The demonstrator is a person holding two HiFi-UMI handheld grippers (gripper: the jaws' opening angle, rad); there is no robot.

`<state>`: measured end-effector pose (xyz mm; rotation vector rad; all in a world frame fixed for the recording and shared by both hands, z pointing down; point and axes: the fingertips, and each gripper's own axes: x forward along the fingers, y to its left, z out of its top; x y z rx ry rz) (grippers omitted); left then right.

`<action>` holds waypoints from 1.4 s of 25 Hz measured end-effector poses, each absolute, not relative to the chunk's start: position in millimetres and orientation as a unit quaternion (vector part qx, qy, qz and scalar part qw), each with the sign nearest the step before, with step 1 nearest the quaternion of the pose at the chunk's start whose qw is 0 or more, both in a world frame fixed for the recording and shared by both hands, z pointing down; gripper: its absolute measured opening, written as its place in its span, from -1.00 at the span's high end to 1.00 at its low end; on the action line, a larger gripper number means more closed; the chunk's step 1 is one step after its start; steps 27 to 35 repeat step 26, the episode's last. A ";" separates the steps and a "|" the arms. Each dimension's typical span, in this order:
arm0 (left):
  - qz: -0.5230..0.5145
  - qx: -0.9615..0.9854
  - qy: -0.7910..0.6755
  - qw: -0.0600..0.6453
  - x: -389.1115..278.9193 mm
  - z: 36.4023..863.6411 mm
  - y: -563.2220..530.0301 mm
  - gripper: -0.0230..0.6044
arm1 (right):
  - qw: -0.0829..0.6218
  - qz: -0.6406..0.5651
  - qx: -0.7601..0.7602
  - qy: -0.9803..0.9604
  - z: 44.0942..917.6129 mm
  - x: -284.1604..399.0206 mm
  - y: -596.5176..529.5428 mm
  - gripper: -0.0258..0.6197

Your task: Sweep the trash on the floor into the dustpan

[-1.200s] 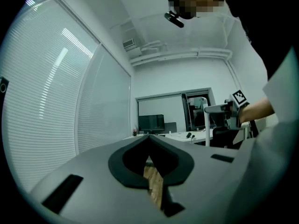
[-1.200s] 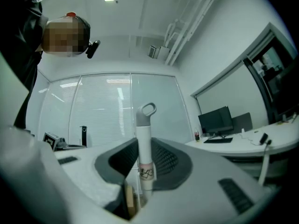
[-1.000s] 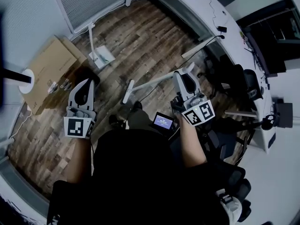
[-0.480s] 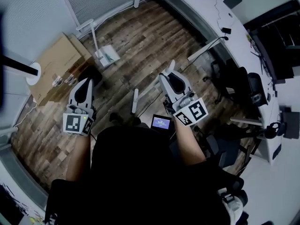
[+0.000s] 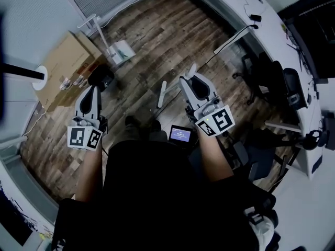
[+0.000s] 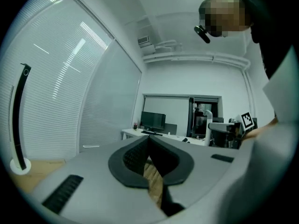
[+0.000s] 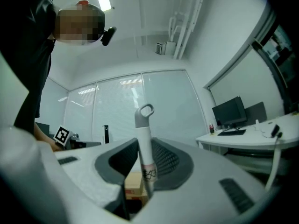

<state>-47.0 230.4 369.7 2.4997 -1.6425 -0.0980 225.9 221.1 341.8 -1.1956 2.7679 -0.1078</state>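
Broom handle (image 7: 144, 129), slim, white, loop-tipped, sits clenched in right claw (image 7: 140, 146); left claw (image 6: 149, 141) closed.

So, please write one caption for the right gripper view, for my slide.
Right gripper clamped on a white handle with a grey loop end.

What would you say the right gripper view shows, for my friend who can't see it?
The right tool is clamped on a white handle with a grey loop on top, which stands upright between its dark jaws. Behind it are window blinds, and a white desk with a monitor sits at the right.
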 end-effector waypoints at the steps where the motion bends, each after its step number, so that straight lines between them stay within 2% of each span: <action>1: -0.032 0.833 -0.547 0.073 -47.3 369.5 230.2 0.94 | 0.060 -0.037 -0.398 0.915 345.3 227.9 220.3 0.63; 13: -0.037 0.869 -0.489 0.071 -40.8 369.3 222.6 0.94 | 0.052 -0.051 -0.471 0.879 354.7 243.6 215.7 0.63; 35: -0.019 0.884 -0.460 0.086 -34.8 378.4 231.8 0.94 | 0.055 -0.069 -0.470 0.878 362.1 226.2 227.1 0.63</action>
